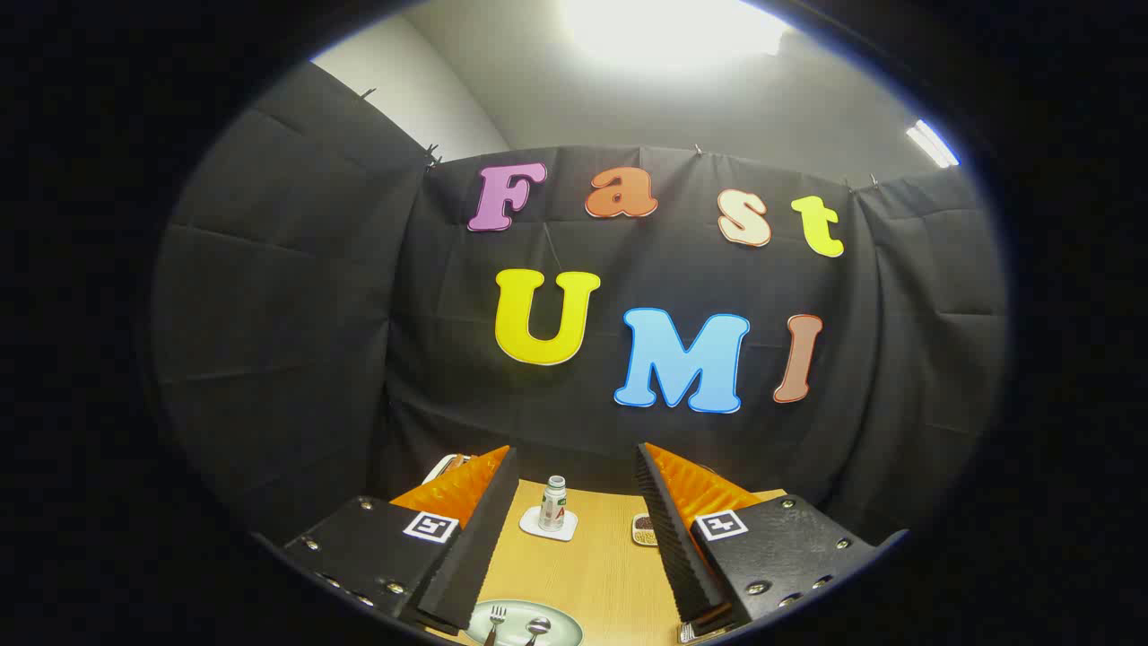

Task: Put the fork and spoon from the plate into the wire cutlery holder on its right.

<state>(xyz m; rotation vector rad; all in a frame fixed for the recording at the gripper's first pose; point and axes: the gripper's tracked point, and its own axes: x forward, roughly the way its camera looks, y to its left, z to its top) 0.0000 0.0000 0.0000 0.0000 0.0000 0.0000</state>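
Note:
A pale round plate lies on the wooden table, low between my two fingers. On it a fork lies to the left of a spoon, both with their heads pointing away from me. My gripper is open, held well above the table, and nothing is between its fingers. Just under my right finger a bit of shiny wire shows, perhaps the cutlery holder; I cannot tell for sure.
Farther back on the table a small bottle stands on a white coaster. A small dish with dark bits sits beside my right finger. A white object peeks out behind my left finger. The booth's black cloth wall closes the back.

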